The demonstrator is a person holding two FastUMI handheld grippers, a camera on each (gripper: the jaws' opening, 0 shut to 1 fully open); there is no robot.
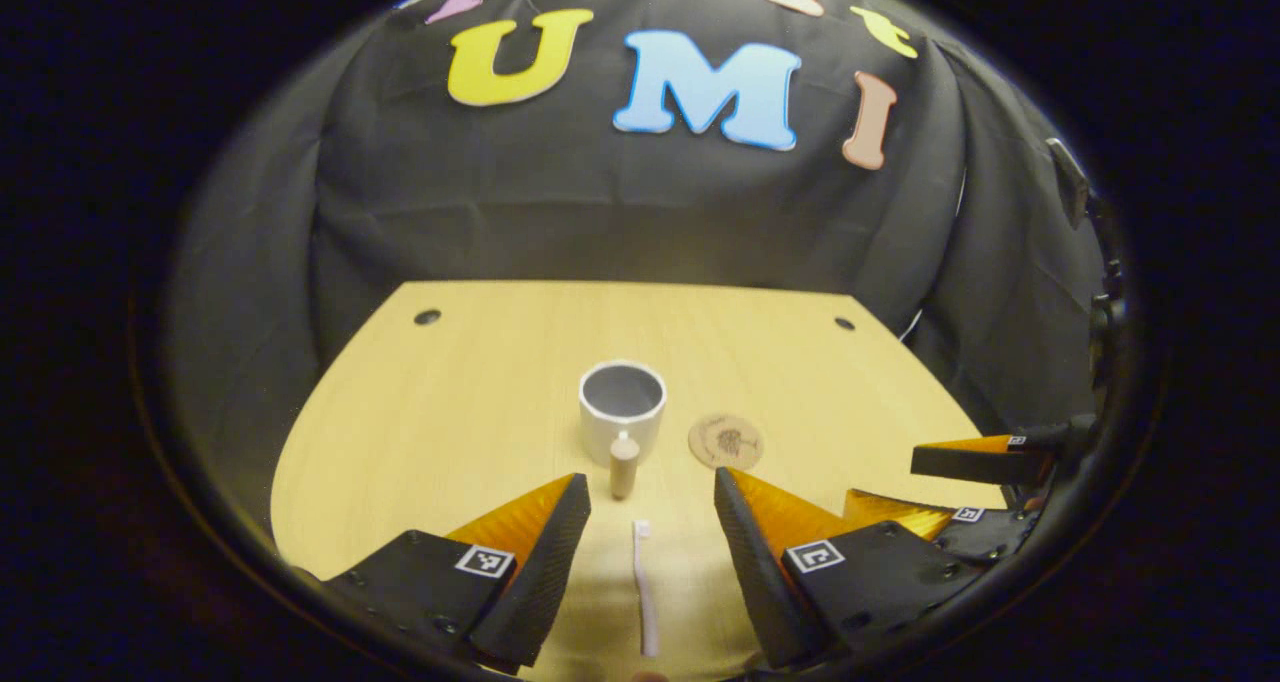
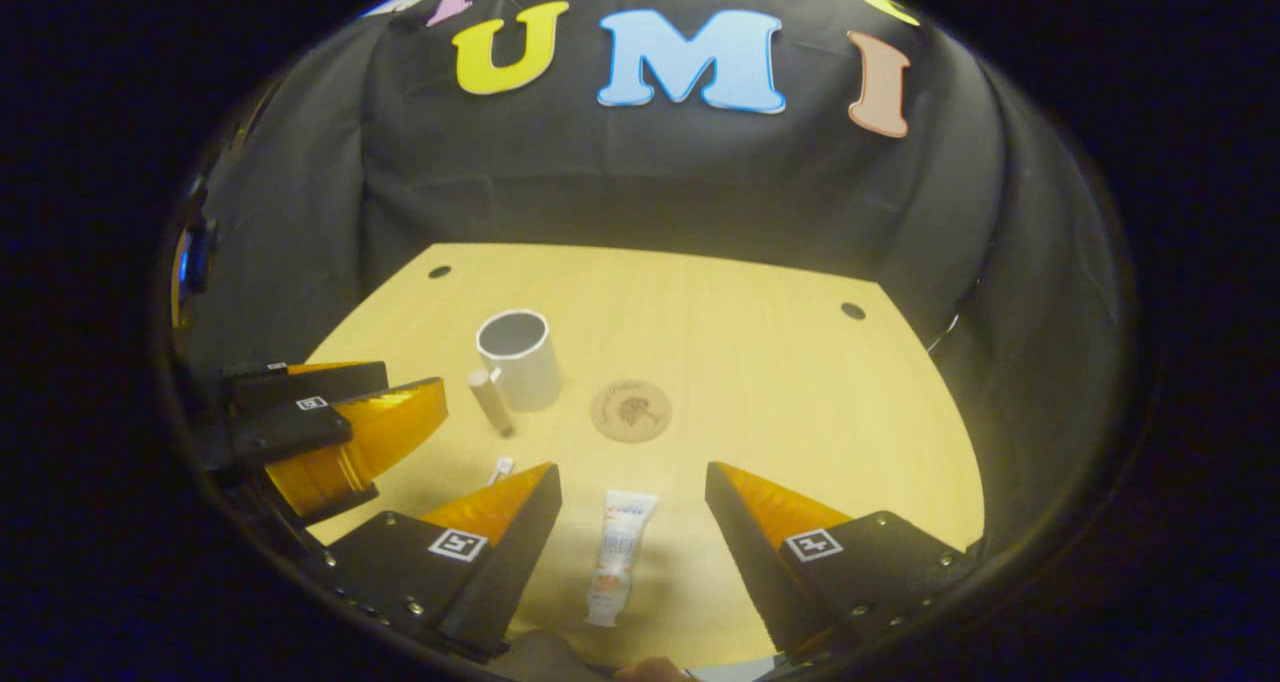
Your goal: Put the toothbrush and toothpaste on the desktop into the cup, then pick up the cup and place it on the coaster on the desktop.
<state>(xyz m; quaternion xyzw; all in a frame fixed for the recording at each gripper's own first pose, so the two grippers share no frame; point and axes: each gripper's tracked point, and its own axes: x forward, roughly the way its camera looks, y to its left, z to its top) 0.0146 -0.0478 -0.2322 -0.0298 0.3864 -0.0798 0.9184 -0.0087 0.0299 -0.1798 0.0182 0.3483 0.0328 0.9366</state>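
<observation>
A white cup (image 1: 622, 407) stands upright mid-table, with a round brown coaster (image 1: 725, 440) just to its right. The pale toothbrush (image 1: 645, 587) lies on the wood, lengthwise between the fingers of my left gripper (image 1: 650, 480), which is open and holds nothing. In the right gripper view the toothpaste tube (image 2: 620, 557) lies between the fingers of my right gripper (image 2: 631, 470), also open and not touching it. The cup (image 2: 520, 357), the coaster (image 2: 630, 410) and the toothbrush head (image 2: 500, 469) show there too.
A small tan cylinder (image 1: 624, 467) lies just in front of the cup, between it and the toothbrush. The wooden table (image 1: 430, 412) ends in a rounded edge against the black cloth. The right gripper (image 1: 885, 477) shows at the right, the left gripper (image 2: 415, 380) at the left.
</observation>
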